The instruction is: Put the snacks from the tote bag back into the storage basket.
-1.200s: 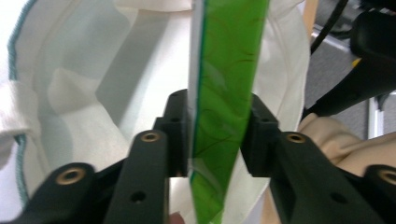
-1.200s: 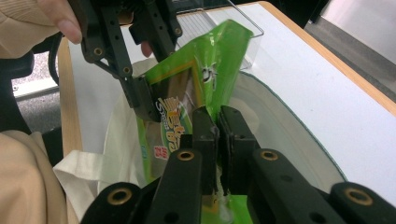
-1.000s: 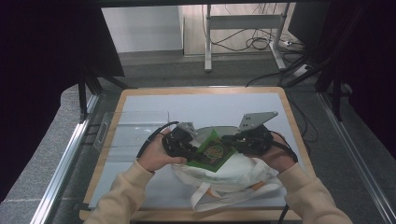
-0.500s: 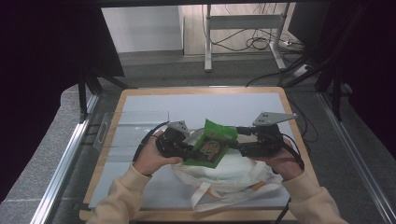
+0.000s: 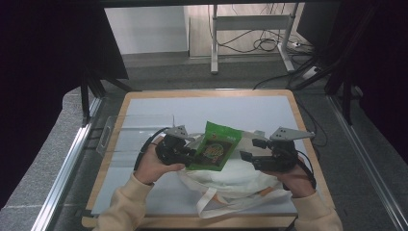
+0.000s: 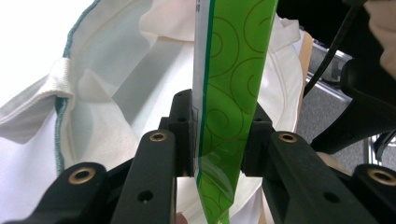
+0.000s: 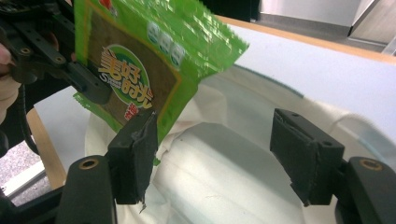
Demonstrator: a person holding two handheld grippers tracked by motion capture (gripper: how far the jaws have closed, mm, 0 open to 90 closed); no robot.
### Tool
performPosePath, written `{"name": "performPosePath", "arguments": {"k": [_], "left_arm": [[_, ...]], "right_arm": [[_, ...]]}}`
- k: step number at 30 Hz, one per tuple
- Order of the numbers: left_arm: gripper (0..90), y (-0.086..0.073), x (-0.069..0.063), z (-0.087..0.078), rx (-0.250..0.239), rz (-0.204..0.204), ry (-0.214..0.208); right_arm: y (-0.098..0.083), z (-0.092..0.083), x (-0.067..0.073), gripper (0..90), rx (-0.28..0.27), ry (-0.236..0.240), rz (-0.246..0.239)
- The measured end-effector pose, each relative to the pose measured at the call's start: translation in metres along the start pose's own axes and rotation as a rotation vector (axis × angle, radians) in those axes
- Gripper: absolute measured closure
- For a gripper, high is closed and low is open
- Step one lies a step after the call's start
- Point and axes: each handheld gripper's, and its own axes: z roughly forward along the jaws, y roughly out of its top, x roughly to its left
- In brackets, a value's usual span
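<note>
The green snack packet (image 5: 216, 147) hangs above the cloth bag (image 5: 231, 180) near the desk's (image 5: 144, 110) front edge, pinched at its edge by the left claw (image 6: 217, 140). The right claw (image 7: 224, 149), jaws just spread, holds nothing. The packet looks light, crinkly and slippery: best gripped by its flat sealed edge.

A lab or test room: beyond the grippers, a metal stand (image 5: 250, 36) with loose cables (image 5: 269, 44) on grey carpet; around them, a framed wooden board (image 5: 202, 93) and black curtains (image 5: 43, 57).

The snack packet (image 5: 216, 147) stands above the cloth bag (image 5: 231, 180) on the table (image 5: 144, 110).
</note>
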Motion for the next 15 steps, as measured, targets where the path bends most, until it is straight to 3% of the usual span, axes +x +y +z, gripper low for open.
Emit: {"name": "performPosePath", "arguments": {"k": [15], "left_arm": [[71.8, -0.005, -0.001, 0.001, -0.041, 0.001, -0.004]], "right_arm": [[-0.022, 0.024, 0.005, 30.7, 0.062, 0.022, -0.014]]}}
